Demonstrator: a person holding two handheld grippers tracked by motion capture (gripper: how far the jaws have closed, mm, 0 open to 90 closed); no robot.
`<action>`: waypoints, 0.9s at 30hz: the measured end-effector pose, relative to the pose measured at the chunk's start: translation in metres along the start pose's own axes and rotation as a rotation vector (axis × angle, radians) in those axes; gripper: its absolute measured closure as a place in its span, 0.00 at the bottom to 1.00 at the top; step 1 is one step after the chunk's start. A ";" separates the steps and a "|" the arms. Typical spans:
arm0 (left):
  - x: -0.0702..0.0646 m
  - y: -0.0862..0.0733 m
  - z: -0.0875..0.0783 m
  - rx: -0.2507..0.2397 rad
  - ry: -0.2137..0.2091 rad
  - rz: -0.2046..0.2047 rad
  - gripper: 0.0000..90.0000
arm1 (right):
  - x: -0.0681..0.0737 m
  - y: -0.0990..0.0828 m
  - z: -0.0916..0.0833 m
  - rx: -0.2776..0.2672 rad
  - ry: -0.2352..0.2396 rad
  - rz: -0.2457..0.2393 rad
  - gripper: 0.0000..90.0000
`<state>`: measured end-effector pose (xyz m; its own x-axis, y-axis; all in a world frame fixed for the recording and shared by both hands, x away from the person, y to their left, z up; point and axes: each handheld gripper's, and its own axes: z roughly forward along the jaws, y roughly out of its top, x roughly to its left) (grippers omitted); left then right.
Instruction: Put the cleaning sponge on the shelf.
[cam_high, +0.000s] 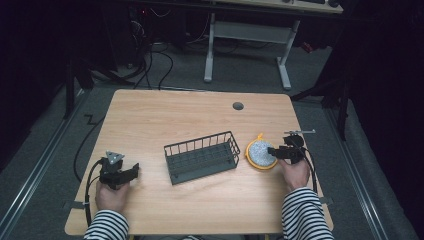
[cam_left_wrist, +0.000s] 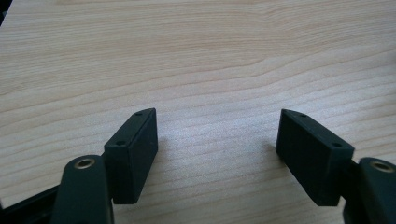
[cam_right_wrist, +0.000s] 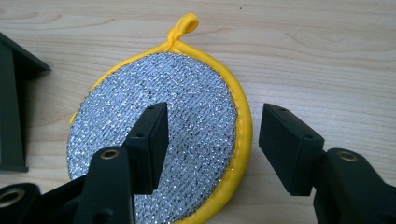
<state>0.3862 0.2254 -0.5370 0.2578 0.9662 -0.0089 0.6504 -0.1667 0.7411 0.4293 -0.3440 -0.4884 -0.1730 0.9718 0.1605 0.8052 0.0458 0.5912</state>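
Note:
A round silver scouring pad (cam_high: 260, 153) with a yellow rim and a small loop lies flat on the wooden table, just right of a dark wire basket (cam_high: 202, 156). My right gripper (cam_high: 272, 151) hovers over the pad's right part, jaws open; in the right gripper view the scouring pad (cam_right_wrist: 187, 112) lies under them, with the yellow edge between the two jaws of the right gripper (cam_right_wrist: 212, 144). My left gripper (cam_high: 135, 171) rests at the table's front left, open, and the left gripper (cam_left_wrist: 217, 144) has only bare wood between its jaws.
The wire basket stands empty in the middle of the table (cam_high: 165, 120); its corner (cam_right_wrist: 14, 102) is at the left of the right gripper view. A grey cable hole (cam_high: 238, 106) sits near the far edge. A white desk frame (cam_high: 247, 40) stands beyond the table.

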 end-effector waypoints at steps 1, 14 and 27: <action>0.000 0.000 0.000 0.000 0.000 0.000 0.33 | 0.000 0.000 0.002 0.009 -0.001 0.006 0.48; 0.000 0.000 0.000 0.000 0.000 0.000 0.33 | -0.005 -0.004 0.013 0.052 0.050 0.043 0.64; 0.000 0.000 0.000 0.000 0.000 0.000 0.33 | -0.002 -0.002 0.009 0.032 0.072 -0.006 0.89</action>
<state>0.3861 0.2254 -0.5370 0.2578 0.9662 -0.0088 0.6503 -0.1668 0.7411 0.4326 -0.3443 -0.4971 -0.2169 0.9524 0.2142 0.8215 0.0596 0.5670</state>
